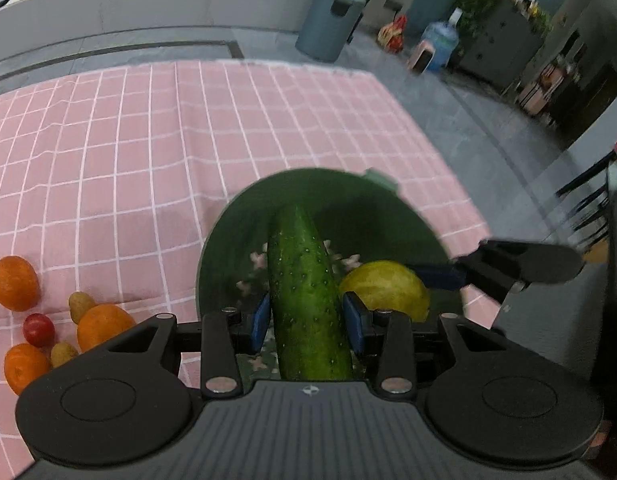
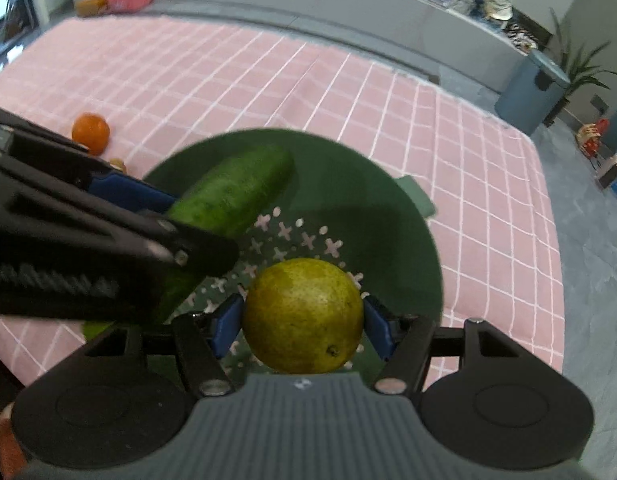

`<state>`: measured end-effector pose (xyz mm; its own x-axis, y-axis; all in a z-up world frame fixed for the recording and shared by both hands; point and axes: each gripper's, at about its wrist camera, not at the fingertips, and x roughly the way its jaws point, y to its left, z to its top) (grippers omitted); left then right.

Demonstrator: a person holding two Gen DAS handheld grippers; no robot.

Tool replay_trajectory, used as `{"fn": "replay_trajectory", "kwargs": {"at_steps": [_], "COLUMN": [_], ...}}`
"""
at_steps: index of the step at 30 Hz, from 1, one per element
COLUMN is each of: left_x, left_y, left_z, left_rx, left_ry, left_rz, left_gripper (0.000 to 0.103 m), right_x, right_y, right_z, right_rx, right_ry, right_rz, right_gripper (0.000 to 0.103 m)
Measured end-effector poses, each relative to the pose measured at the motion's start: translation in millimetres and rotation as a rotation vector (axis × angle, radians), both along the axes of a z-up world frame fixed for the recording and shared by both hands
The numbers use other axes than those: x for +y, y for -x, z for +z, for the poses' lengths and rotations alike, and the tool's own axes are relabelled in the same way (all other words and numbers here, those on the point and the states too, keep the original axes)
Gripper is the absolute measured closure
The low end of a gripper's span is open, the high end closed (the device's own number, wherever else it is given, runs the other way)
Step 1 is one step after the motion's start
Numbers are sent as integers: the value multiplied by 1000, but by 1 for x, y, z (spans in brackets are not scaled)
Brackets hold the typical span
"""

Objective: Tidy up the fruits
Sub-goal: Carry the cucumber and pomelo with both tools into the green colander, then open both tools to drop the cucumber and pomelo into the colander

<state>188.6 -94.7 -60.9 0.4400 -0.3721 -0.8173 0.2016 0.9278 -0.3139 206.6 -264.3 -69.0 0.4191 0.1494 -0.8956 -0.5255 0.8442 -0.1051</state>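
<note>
Over the green colander point(image 1: 244, 216), both grippers hold produce. The left gripper point(image 1: 308, 322) has its blue pads clamped on the sides of a bumpy, dark green cucumber point(image 1: 304, 296), which points toward the colander's far rim. The right gripper point(image 2: 304, 324) pinches a round, yellow-green, dimpled citrus fruit point(image 2: 304, 314) just beside the cucumber, above the cross-shaped drain holes. The colander sits near the right edge of the pink checked tablecloth point(image 1: 128, 140). Toward the cloth's near left corner lie three smooth oranges point(image 1: 14, 282), a red cherry tomato point(image 1: 38, 330) and two small olive-coloured fruits. The cloth's far half is wide, flat and bare.
</note>
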Motion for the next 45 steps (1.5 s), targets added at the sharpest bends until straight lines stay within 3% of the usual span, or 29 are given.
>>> {"fn": "replay_trajectory", "kwargs": {"at_steps": [5, 9, 13, 18, 23, 26, 33, 40, 45], "left_x": [-5, -11, -9, -8, -1, 7, 34, 74, 102], "left_y": [-2, -2, -1, 3, 20, 35, 69, 99, 112], "left_z": [-14, -14, -7, -2, 13, 27, 57, 74, 78], "left_rx": [41, 14, 4, -11, -45, -79, -147, -193, -221], "left_ry": [-33, -82, -47, -58, -57, -67, -86, -123, -125], "left_rz": [-17, -41, -42, -36, -37, -38, -11, 52, 87], "left_gripper": [61, 64, 64, 64, 59, 56, 52, 49, 46], "right_x": [5, 5, 7, 9, 16, 17, 22, 26, 33], "right_y": [-10, -9, -12, -13, -4, 6, 38, 70, 79], "right_z": [-14, -20, -21, -19, -4, 7, 28, 40, 47], "right_rx": [36, 73, 85, 91, 23, -25, -179, -294, -332], "right_ry": [51, 49, 60, 76, 125, 141, 181, 185, 98], "right_rz": [43, 49, 55, 46, 56, 56, 17, -75, -128], "right_gripper": [42, 42, 42, 40, 30, 18, 8, 5, 5]}}
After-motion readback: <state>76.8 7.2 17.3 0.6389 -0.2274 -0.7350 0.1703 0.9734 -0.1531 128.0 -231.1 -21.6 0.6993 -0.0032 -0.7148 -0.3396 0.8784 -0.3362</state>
